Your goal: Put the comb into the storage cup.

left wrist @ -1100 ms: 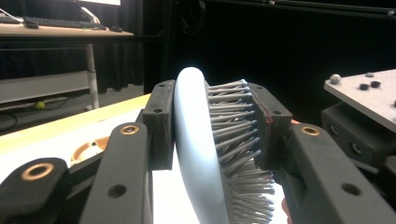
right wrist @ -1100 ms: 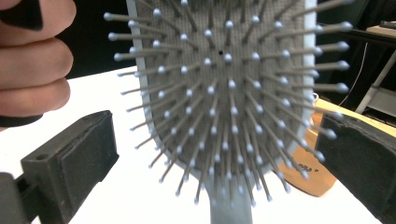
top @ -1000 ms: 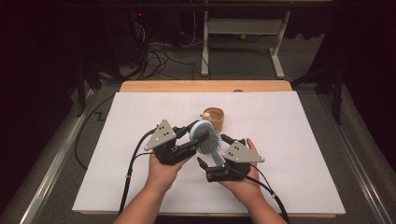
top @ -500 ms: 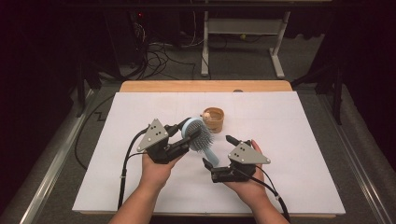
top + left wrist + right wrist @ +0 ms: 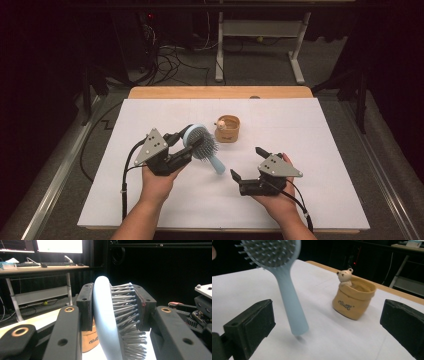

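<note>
A pale blue hairbrush (image 5: 201, 143) with grey bristles is held above the white table by its head, and my left gripper (image 5: 184, 148) is shut on that head. In the left gripper view the pads squeeze the brush (image 5: 105, 322) back to bristles, left gripper (image 5: 113, 307). The handle (image 5: 217, 166) slants down toward my right gripper (image 5: 247, 162), which stands open and apart from it. From the right gripper view, the brush (image 5: 287, 297) hangs left of centre between the wide jaws of my right gripper (image 5: 328, 325). A small tan pot with a bear figure (image 5: 227, 128) stands behind.
The white sheet (image 5: 310, 135) covers most of a wooden table whose far edge (image 5: 220, 92) shows bare. The tan pot (image 5: 353, 302) sits just beyond the brush handle's tip. Cables trail from both grippers toward the front edge. Dark floor and desk legs lie beyond.
The hands have drawn apart. My left gripper carried the brush leftward by its head. My right gripper came away from the handle and moved right and back toward the person, jaws open.
</note>
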